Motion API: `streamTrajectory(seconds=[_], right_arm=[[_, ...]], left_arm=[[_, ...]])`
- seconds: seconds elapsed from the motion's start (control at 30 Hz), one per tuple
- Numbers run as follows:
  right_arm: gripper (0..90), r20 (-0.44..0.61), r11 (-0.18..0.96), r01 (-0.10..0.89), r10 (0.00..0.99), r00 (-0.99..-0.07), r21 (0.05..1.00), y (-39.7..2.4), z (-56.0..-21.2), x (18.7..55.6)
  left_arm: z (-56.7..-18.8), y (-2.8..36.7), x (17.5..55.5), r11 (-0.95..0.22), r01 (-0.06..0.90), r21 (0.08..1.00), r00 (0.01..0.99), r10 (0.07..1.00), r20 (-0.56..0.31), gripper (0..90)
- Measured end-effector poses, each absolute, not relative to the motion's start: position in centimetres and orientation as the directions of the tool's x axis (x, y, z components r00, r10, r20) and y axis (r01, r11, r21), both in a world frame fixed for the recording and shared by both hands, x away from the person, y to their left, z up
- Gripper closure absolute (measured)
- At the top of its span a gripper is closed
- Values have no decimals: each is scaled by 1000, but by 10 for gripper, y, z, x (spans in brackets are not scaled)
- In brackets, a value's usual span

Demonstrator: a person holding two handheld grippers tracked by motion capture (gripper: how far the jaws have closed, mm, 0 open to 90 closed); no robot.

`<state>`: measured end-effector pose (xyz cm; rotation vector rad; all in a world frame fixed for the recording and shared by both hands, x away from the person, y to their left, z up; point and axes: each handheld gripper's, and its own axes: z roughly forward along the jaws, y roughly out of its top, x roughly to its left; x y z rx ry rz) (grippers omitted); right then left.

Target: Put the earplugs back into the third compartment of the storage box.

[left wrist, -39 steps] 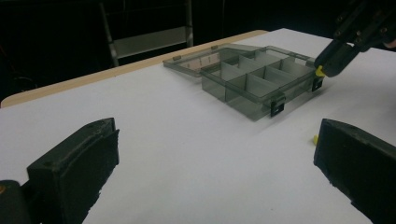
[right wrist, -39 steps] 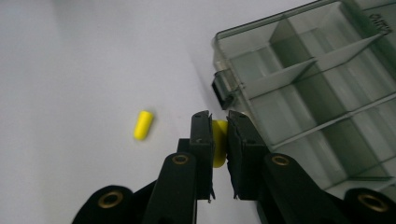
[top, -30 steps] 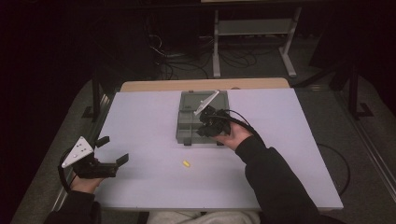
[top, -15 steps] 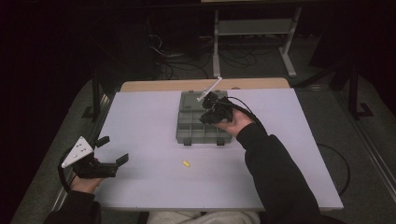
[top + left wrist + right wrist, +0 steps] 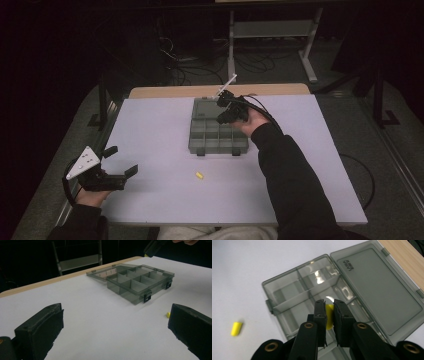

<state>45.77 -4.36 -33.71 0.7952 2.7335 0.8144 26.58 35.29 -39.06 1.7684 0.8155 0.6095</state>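
Note:
A smoky clear compartment box lies open mid-table, its lid flat on the far side. My right gripper hovers over the box's far right part, shut on a small yellow piece above the compartments. A second yellow piece lies on the white table in front of the box, also seen as the loose yellow piece and the yellow piece by my left jaw. My left gripper rests open at the table's near left, nothing between its jaws.
The white table top has a wooden strip along its far edge. Beyond it stand a metal shelf frame and cables on a dark floor. The person's right sleeve crosses the table's near right.
The right gripper has moved toward the far side of the box, from its middle to its far right part, carrying the yellow piece. The left gripper has stayed put.

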Motion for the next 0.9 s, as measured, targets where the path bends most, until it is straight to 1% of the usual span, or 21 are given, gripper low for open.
streamTrajectory(seconds=[0.37,0.53,0.8,0.9], right_arm=[[802,32,619,551,649,-760,559,-58,-353,486],[801,32,636,568,651,-758,522,-59,-367,493],[796,34,659,568,638,-769,492,-54,-385,500],[796,49,658,570,633,-773,491,-55,-390,500]], left_arm=[[-391,353,266,-220,237,946,642,766,18,0],[-391,352,266,-218,237,947,644,765,15,0],[-391,353,266,-218,238,947,644,765,15,0],[-391,353,266,-218,238,947,644,765,14,0]])
